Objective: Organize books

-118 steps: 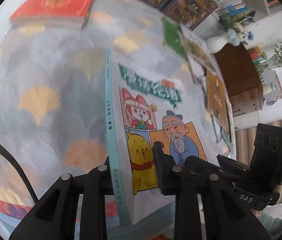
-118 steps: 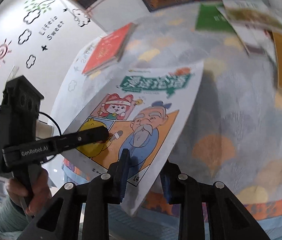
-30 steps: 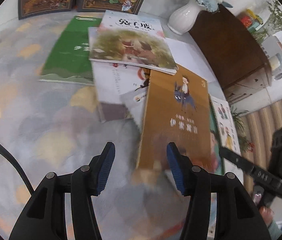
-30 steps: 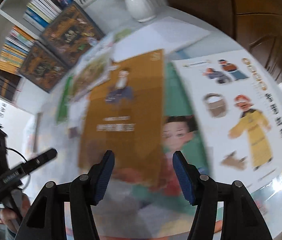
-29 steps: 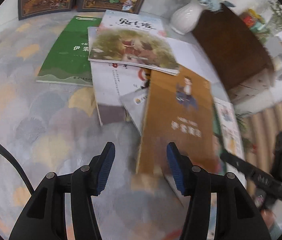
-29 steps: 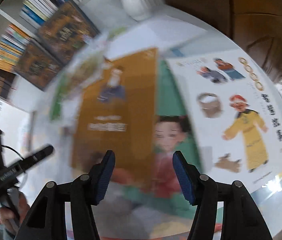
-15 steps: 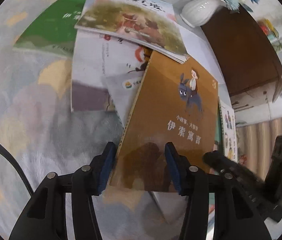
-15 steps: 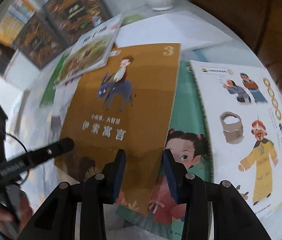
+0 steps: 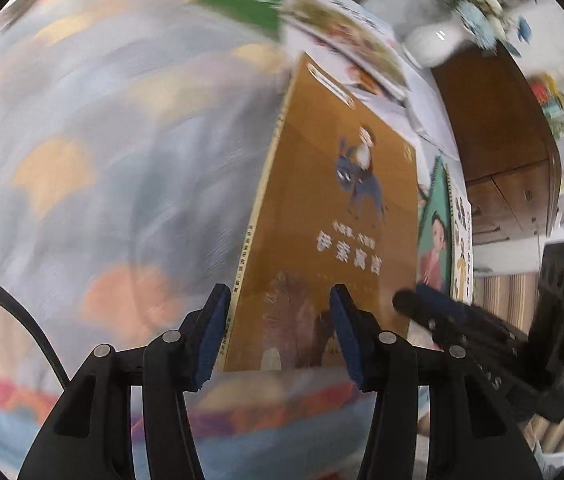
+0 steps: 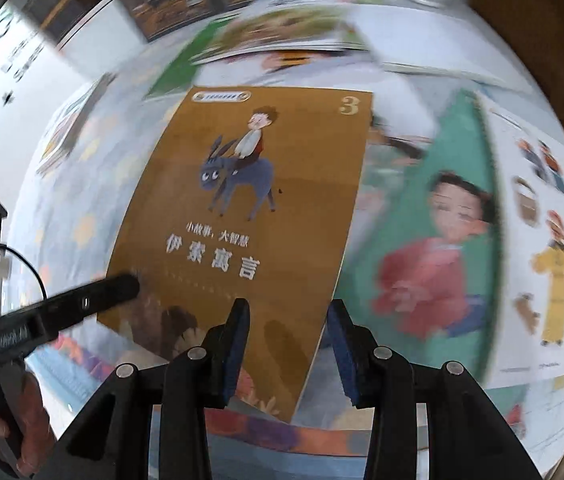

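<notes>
**Two tools, one thin book**

Both tools, left tool (image 9: 278, 328) and right tool (image 10: 288, 344), straddle the brown book (image 10: 242, 216) near the bed's (image 9: 94, 152) front edge (whether either pinches, I cannot tell); loose pads could let it slide away.

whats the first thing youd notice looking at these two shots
The brown book with a boy riding a donkey fills the middle of both views, tilted up off the patterned cloth. The left gripper straddles its spine corner and the right gripper its other lower corner. Just right of it lie a green book with a child in red and a white picture book.
</notes>
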